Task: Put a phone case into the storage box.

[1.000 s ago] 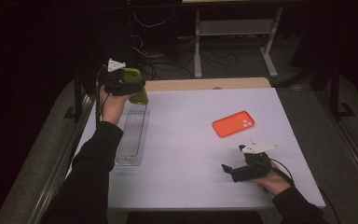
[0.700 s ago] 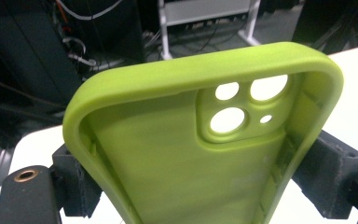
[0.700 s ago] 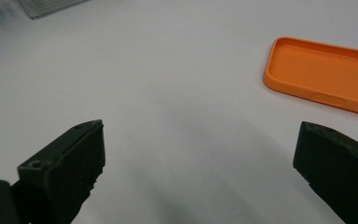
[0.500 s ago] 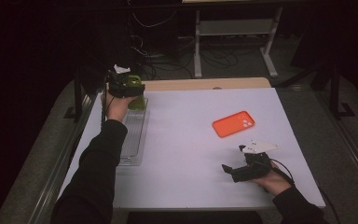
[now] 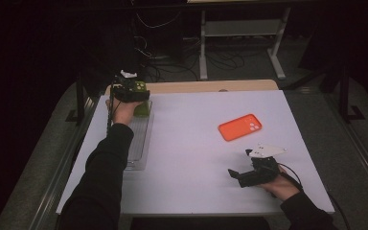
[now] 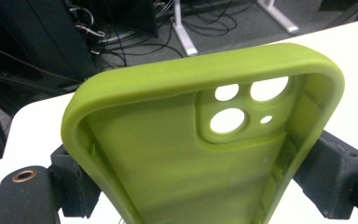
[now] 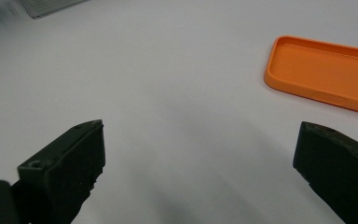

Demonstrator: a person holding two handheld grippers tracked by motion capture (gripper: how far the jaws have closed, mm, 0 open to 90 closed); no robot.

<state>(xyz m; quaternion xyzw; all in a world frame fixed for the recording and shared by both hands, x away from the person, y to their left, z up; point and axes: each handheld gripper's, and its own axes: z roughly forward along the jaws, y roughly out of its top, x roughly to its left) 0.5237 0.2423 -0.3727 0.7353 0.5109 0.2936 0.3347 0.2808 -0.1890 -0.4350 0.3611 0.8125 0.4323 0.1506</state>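
A lime green phone case is clamped between the two black jaws of my left gripper, its hollow side toward the camera and its lens cut-outs up. From above, that case hangs over the far end of a clear tray at the table's left. An orange phone case lies flat, hollow side up, right of the table's middle; its edge also shows in the right gripper view. My right gripper rests near the front right edge, open, jaws wide apart over bare white table.
The white table has a wooden strip along its far edge. Behind it stand a metal frame and tangled cables on a dark floor. A person's dark sleeves reach in from the front.
My left gripper has carried the green case a little toward me and down, closer over the tray's far end. The right gripper and orange case have stayed put.
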